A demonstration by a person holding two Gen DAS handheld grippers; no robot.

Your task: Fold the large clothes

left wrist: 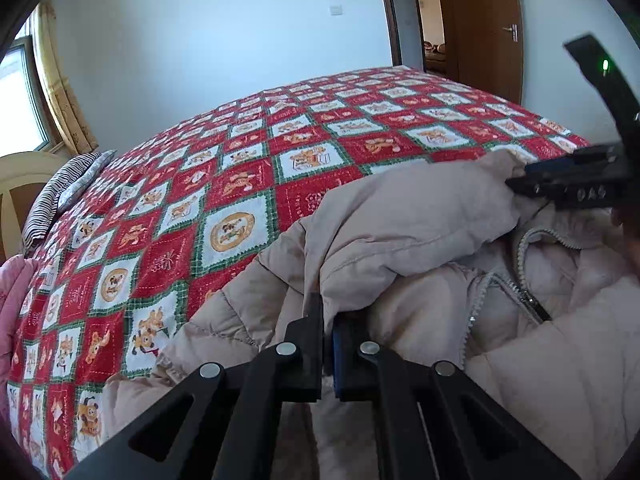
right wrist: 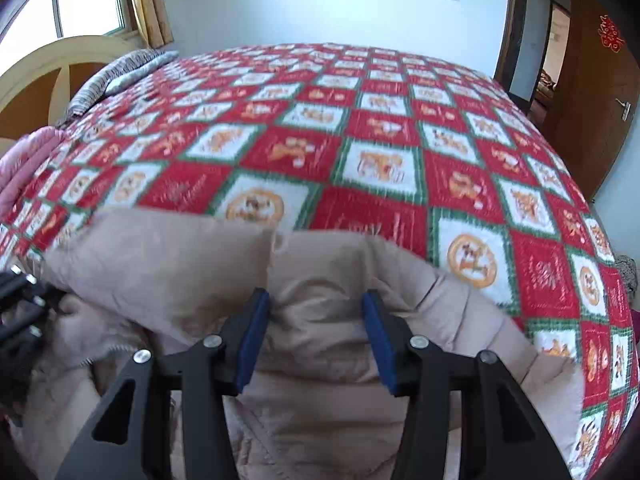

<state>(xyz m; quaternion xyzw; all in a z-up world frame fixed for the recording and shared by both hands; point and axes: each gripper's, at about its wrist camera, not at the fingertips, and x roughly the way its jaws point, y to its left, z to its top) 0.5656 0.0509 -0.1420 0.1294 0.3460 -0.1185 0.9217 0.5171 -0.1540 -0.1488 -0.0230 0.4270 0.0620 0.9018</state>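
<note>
Left wrist view first: one big bed (left wrist: 248,152) takes up most of the room, covered in a red, white and green checkered quilt with little cartoon prints. Plain pale wall behind it, one window with a yellow curtain (left wrist: 60,92) on the left, one brown door (left wrist: 486,28) on the right with a red paper cutout on it. One striped pillow (left wrist: 64,196) sits at the far left edge, and a bit of pink blanket (left wrist: 12,300) shows beside it. The beige puffer coat (left wrist: 400,232) lies bunched on the near side of the bed, zipper showing. The left gripper (left wrist: 327,344) has its fingers pressed narrow together, pinching a fold of the coat. The right gripper (left wrist: 568,184) pokes in from the right, over the coat.

Right wrist view, a bit blurry: same bed (right wrist: 360,120), same door (right wrist: 600,92), window top left, and a rounded wooden headboard (right wrist: 52,64). The coat (right wrist: 180,264) fills the bottom. The right gripper (right wrist: 316,336) has its two blue-padded fingers (right wrist: 252,340) apart, coat fabric between them but not squeezed.
</note>
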